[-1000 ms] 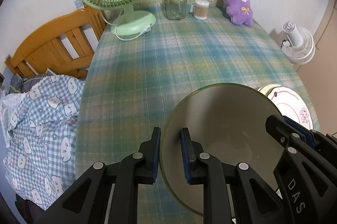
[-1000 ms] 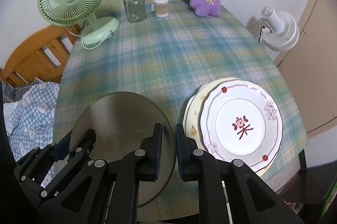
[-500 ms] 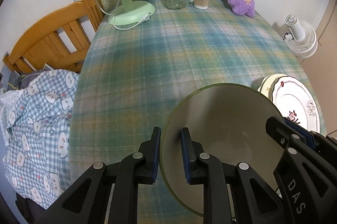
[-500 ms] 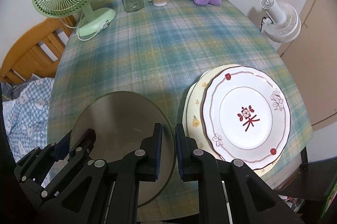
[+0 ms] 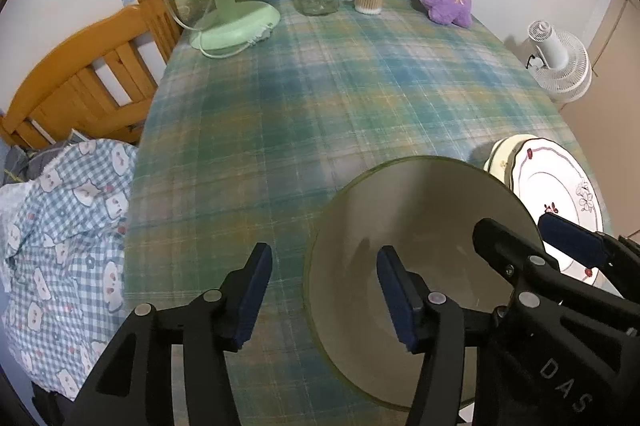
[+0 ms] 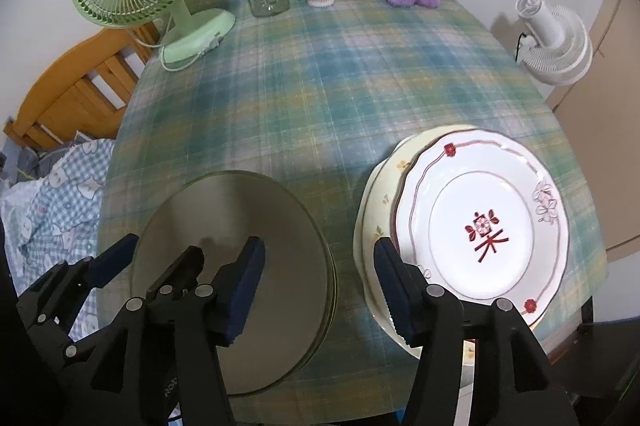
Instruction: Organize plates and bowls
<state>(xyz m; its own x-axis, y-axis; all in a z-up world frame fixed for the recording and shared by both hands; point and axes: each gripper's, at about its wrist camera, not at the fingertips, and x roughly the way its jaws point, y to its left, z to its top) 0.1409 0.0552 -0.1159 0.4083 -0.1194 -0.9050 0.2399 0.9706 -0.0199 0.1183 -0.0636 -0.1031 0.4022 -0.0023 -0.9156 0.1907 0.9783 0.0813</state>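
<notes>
One bowl (image 5: 416,258), two stacked plates (image 6: 480,226). Both tongs, left (image 5: 324,290) and right (image 6: 320,282), opening, straddling the bowl's rim, released.

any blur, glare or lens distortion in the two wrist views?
Left wrist: heavy fisheye bend and dark corners, tablecloth slightly soft, no glare. Right wrist: same distortion, white plate bright but readable, olive bowl shadowed near the hand-held gripper.

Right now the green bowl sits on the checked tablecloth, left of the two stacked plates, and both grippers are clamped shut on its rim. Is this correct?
Not quite: the green bowl sits left of the plates, but the left gripper and right gripper are opening, pads off the rim. Both wrist views show it.
</notes>
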